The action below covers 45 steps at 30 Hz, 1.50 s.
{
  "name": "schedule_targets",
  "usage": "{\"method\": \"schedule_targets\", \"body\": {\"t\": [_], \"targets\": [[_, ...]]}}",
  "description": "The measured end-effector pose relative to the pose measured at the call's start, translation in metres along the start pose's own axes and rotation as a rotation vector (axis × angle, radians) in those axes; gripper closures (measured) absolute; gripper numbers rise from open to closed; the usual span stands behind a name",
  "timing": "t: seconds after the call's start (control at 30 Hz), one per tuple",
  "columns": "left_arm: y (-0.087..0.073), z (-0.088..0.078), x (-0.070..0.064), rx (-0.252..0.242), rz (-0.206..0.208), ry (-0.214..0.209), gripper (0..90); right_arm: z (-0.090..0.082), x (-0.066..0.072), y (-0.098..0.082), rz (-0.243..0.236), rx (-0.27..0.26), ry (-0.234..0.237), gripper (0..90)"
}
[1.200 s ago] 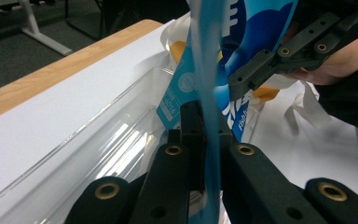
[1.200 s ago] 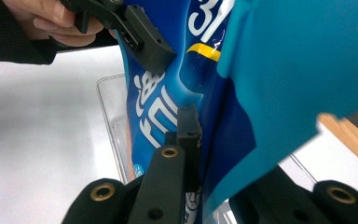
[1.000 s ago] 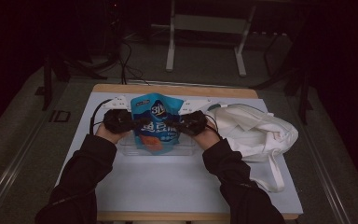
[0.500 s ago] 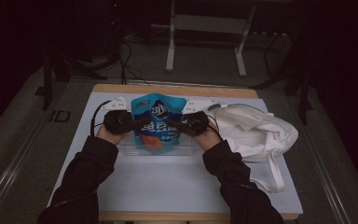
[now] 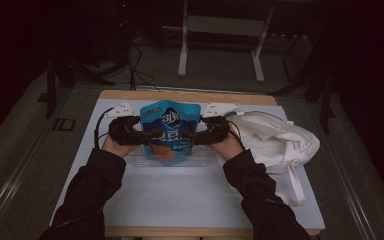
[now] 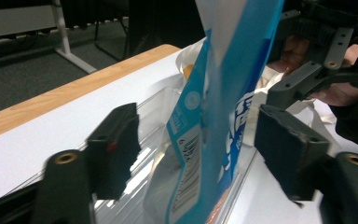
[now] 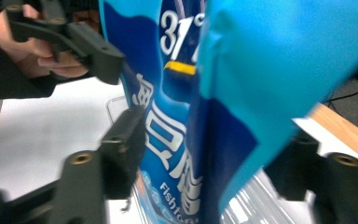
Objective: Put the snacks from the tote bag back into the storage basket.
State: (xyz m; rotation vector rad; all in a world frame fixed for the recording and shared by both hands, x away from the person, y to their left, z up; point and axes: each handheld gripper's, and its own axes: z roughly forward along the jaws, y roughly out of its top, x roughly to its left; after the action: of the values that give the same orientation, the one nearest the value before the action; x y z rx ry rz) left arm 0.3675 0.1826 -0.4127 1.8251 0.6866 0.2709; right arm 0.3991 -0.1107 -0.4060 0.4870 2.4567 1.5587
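While the blue snack bag (image 5: 169, 129) stands upright in a clear plastic tray (image 5: 200, 159) at the far middle of the counter (image 5: 180, 200), it is flanked by the left hand-held gripper (image 5: 152, 136) and the right hand-held gripper (image 5: 187, 137). Both sets of jaws have just been opening; the bag's edges are seen between the spread pads, released. A white cloth bag (image 5: 275, 145) is crumpled to the right.

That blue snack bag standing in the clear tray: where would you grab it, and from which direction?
Grip the blue snack bag by its flat side seams, one gripper coming level from each side. It stands upright in the clear tray, so those thin edges face outward. The left gripper and right gripper, which have just been opening, already straddle them with gaps at the pads.
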Motion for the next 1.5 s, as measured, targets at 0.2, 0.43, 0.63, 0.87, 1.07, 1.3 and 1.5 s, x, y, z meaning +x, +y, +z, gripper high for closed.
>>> {"method": "schedule_targets", "body": {"t": [0.2,0.43,0.63,0.87,1.07,1.3,1.5], "targets": [[-0.001,0.000,-0.003,0.018,0.003,0.010,5.6,-0.011,-0.002,0.003,0.031,-0.042,-0.012,15.3],[-0.006,-0.009,-0.003,-0.020,-0.062,0.091,0.0,-0.019,-0.006,0.000,0.024,-0.044,-0.026,13.9],[-0.014,-0.018,-0.009,-0.009,-0.052,0.127,0.0,-0.028,-0.009,-0.006,0.022,-0.027,-0.049,13.9],[-0.022,-0.026,-0.024,-0.006,-0.046,0.139,0.0,-0.041,-0.007,-0.014,0.017,-0.014,-0.082,14.1],[-0.031,-0.036,-0.038,-0.021,-0.073,0.153,0.0,-0.055,-0.003,-0.020,0.006,-0.016,-0.103,14.2],[-0.049,-0.051,-0.052,-0.068,-0.137,0.177,0.0,-0.066,0.000,-0.035,-0.008,0.011,-0.114,14.2],[-0.065,-0.049,-0.072,-0.079,-0.114,0.172,0.0,-0.073,0.004,-0.048,-0.015,0.027,-0.109,14.2]]}}
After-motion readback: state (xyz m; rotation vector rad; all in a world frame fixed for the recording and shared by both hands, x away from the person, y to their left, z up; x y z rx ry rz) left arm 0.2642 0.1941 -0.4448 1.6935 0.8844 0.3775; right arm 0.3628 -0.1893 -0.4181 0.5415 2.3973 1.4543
